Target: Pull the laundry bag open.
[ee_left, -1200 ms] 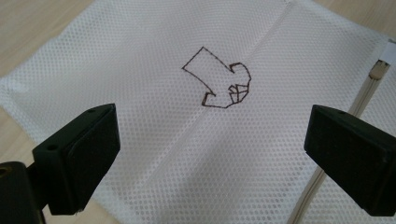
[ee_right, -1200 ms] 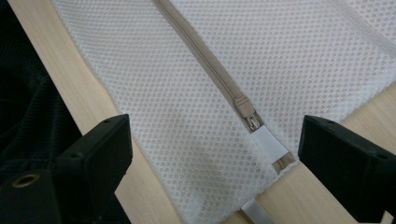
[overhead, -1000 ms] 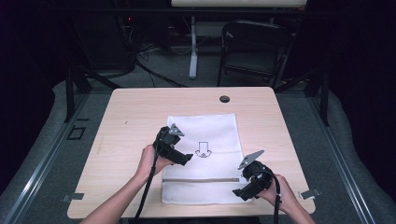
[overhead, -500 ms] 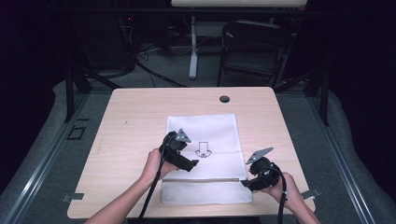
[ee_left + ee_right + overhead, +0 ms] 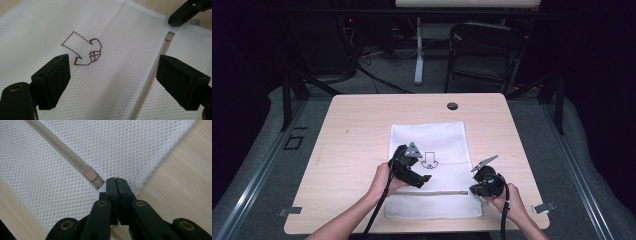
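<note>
The white mesh bag lies flat on the worktop, nearer your edge, with its beige zipper running across the lower part and the zipper slider at the right-hand end. Over the last second your right gripper has slid out toward the bag's right edge and dropped to that end of the zipper. Its jaws are pressed together, tips just beside the slider's tab; whether they pinch the tab or only the mesh next to it, you cannot tell from here. Your left gripper has come down the bag from near the stitched arrow mark toward the zipper line. Its jaws stand wide apart above the mesh, holding nothing. That reads as setting up to work the zipper: right on the slider, left ready to pin the cloth. Check you have the tab before you pull.
</note>
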A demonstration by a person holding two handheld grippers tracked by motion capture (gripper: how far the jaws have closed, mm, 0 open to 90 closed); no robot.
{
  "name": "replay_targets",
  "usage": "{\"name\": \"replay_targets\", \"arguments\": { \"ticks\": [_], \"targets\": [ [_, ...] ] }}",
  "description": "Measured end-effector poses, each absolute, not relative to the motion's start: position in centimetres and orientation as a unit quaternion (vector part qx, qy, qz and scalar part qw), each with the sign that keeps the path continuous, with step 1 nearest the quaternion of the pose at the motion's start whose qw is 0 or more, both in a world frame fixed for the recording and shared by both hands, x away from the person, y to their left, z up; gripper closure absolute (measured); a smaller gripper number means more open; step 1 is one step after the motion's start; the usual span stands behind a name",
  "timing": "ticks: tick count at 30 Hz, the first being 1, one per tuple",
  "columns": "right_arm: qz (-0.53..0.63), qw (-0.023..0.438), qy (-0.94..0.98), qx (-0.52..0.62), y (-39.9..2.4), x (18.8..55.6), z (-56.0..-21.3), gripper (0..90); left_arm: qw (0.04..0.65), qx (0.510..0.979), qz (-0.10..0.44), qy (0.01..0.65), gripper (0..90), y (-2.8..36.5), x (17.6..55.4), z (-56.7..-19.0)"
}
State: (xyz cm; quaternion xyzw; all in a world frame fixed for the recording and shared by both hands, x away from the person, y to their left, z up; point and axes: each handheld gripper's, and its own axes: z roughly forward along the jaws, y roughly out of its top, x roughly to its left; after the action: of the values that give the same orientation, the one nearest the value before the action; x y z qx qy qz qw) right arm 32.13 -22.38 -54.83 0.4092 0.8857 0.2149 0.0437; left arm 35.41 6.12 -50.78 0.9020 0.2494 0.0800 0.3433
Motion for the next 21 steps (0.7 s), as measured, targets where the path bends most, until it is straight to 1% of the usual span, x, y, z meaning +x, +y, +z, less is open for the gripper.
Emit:
{"name": "replay_targets", "arguments": {
  "ticks": [2,7,9,12,16,21],
  "targets": [
    [0.214,0.047,0.886,0.408,-22.2,32.1,-55.1,90.0,0.341,0.904,0.078,0.245,14.5,5.8,35.2,-50.9],
    [0.221,0.035,0.885,0.409,-22.4,32.2,-55.3,90.0,0.338,0.911,0.066,0.229,15.7,5.0,34.7,-51.5],
    [0.244,0.019,0.873,0.421,-22.7,32.3,-55.5,90.0,0.332,0.915,0.063,0.219,16.2,4.2,34.5,-51.9],
    [0.25,0.016,0.873,0.419,-22.7,32.4,-55.6,90.0,0.333,0.917,0.062,0.21,18.2,3.5,34.3,-52.3],
    [0.245,0.029,0.878,0.409,-22.4,32.4,-55.6,90.0,0.332,0.922,0.052,0.191,20.8,2.3,34.1,-52.9],
    [0.247,0.028,0.88,0.405,-22.2,32.3,-55.6,90.0,0.33,0.926,0.038,0.18,24.0,1.1,34.2,-53.7]
  ]
}}
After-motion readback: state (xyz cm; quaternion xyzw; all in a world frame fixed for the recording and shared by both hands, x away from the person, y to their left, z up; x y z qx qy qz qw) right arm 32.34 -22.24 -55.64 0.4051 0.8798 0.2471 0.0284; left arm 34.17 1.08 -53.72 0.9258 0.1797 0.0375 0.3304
